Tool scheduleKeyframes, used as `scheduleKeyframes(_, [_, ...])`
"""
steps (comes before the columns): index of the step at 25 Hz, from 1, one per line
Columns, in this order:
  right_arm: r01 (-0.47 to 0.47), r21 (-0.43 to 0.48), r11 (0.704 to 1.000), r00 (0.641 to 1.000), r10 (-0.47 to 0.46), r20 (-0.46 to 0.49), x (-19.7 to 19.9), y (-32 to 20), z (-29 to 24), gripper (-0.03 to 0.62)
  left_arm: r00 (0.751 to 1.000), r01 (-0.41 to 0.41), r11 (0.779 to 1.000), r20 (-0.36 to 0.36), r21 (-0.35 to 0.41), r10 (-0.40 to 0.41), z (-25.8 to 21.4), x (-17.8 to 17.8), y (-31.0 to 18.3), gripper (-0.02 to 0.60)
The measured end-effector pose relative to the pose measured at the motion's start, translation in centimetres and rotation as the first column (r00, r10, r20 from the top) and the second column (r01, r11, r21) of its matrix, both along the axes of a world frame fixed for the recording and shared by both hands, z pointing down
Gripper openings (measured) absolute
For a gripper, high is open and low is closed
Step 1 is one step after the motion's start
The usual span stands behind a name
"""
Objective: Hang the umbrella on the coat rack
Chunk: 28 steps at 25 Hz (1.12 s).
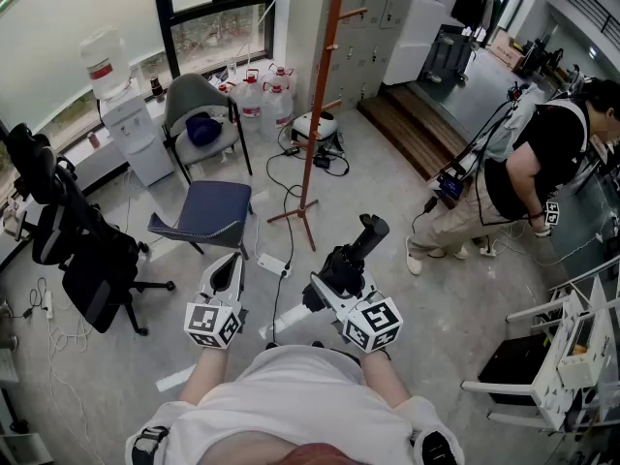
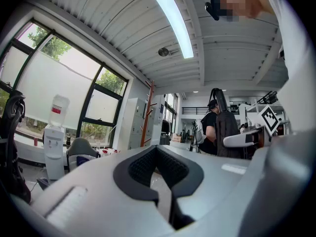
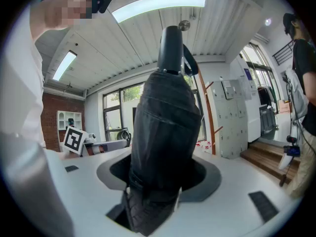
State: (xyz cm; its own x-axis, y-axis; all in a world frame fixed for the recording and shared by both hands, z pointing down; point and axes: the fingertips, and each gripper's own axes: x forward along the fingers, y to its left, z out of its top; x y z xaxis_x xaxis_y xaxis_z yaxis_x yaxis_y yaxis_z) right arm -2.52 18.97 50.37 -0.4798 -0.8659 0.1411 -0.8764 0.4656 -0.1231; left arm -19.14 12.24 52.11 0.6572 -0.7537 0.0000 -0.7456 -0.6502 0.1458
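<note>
Clamping umbrella (image 3: 165,132), right gripper (image 1: 334,277).

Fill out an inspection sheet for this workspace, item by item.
Surface: grey floor, no table in use.
Job's things: folded black umbrella held at the right; coat rack stands ahead, nothing seen on its visible pegs.
Clutter: blue chair, black office chair, water bottles.
Grippers: left gripper jaws together, empty; right gripper closed on the umbrella.
Cables: loose cables run across the floor past the rack's foot to a power strip.
Surroundings: window, water dispenser, another person at the right.
</note>
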Motion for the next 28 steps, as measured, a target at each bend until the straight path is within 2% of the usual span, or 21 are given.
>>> scheduleKeyframes(24, [-0.032,-0.002,0.999,0.999,0.032,0.019,-2.5,0.2,0.6,0.255,1.000,-0.024,0.999,-0.006,-0.025,0.024,1.4,-2.8,-0.2,0.009])
scheduleKeyframes(28, [-0.024,-0.008,1.000,0.999,0.024,0.045,-2.3,0.2,0.2,0.255,1.000,-0.029,0.999,-0.013,-0.027,0.029,1.1,-2.4,-0.4,0.009])
